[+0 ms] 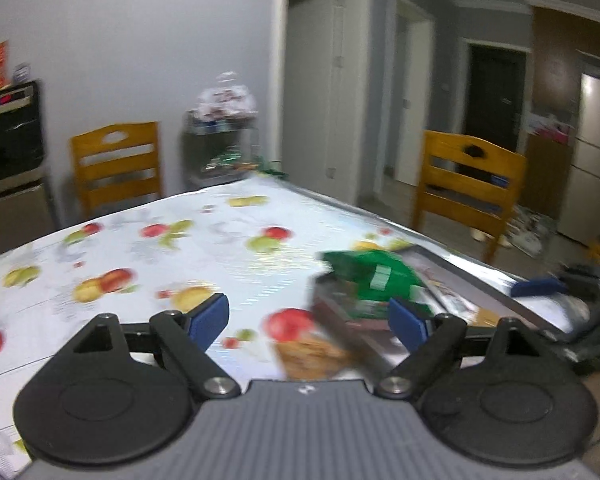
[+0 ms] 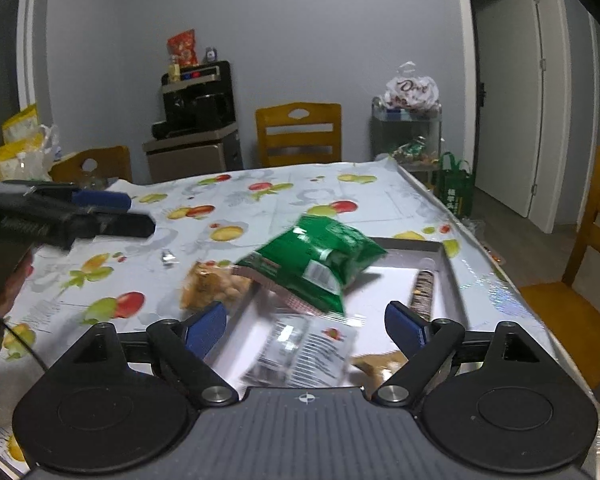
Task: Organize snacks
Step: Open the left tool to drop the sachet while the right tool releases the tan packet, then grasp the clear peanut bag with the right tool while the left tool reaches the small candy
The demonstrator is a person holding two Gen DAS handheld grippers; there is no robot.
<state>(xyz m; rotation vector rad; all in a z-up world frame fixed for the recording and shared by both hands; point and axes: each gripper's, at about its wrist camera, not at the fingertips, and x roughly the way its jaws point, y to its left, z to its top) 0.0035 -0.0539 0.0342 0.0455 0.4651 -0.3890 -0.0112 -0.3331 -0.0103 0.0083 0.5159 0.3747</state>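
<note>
A green snack bag (image 2: 316, 260) shows blurred and tilted over the left wall of a shallow grey tray (image 2: 440, 248) with a white floor; whether it rests there I cannot tell. My right gripper (image 2: 306, 326) is open just short of it, holding nothing. Inside the tray lie a clear printed packet (image 2: 300, 356), a biscuit roll (image 2: 422, 290) and an orange packet (image 2: 380, 364). A brown snack packet (image 2: 208, 286) sits left of the tray. My left gripper (image 1: 308, 320) is open over the tablecloth, left of the green bag (image 1: 374, 276) and tray (image 1: 472, 276), and appears at the left (image 2: 136, 212).
The table (image 2: 284, 200) has a fruit-print cloth, and its right edge runs close beside the tray. A small foil wrapper (image 2: 168, 258) lies on the cloth. Wooden chairs (image 2: 298, 134) stand around it. A coffee machine cabinet (image 2: 196, 120) and a shelf cart (image 2: 410, 128) line the far wall.
</note>
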